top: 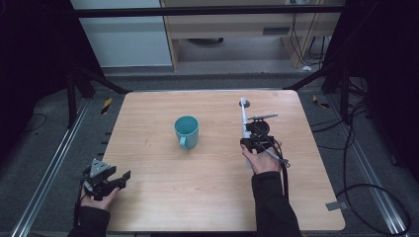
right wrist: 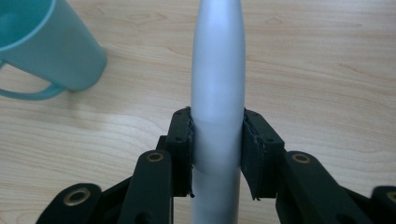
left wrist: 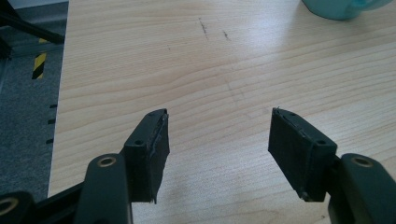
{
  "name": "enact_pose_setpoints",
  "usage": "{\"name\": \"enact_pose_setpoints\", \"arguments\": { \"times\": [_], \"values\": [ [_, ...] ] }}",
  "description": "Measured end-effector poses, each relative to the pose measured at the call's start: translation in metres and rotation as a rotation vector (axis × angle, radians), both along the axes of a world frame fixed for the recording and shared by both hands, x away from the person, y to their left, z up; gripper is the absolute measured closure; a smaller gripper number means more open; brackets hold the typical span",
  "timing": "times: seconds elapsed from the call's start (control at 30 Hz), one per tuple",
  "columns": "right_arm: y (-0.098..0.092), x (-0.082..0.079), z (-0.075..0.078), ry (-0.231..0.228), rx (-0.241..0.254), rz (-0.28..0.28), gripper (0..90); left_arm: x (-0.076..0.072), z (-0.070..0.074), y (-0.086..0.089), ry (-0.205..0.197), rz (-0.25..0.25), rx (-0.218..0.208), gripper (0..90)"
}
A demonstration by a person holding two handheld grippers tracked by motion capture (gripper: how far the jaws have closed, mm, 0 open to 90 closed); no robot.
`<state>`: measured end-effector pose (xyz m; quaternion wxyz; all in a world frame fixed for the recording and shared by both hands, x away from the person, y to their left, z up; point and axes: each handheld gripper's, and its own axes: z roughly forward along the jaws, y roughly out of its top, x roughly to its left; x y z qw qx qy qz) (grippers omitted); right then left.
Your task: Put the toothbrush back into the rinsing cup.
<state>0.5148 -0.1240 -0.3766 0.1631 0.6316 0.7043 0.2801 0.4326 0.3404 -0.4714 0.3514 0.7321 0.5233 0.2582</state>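
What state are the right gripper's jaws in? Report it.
Shut: the right gripper clamps the white rod, both pads pressed against its sides.

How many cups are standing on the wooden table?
1. The teal cup stands upright near the middle of the table, left of the grey stick held in the right gripper.

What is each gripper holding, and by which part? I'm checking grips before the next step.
The right gripper clamps a slim white-grey handle around its shaft, the tapered end pointing away. The left gripper holds nothing.
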Motion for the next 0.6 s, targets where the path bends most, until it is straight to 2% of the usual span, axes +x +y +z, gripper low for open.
{"name": "enact_pose_setpoints", "arguments": {
  "times": [0.27, 0.37, 0.6],
  "values": [
    [0.002, 0.0, 0.007, -0.065, 0.048, 0.013, 66.6, 0.0, 0.0, 0.0, 0.0, -0.001, 0.0, 37.5],
    [0.005, 0.001, 0.011, -0.113, 0.075, 0.021, 66.6, 0.001, -0.002, 0.0, 0.005, 0.001, -0.004, 37.5],
    [0.013, 0.004, 0.021, -0.17, 0.102, 0.04, 66.6, 0.001, -0.001, 0.0, 0.002, 0.0, -0.003, 37.5]
  ]
}}
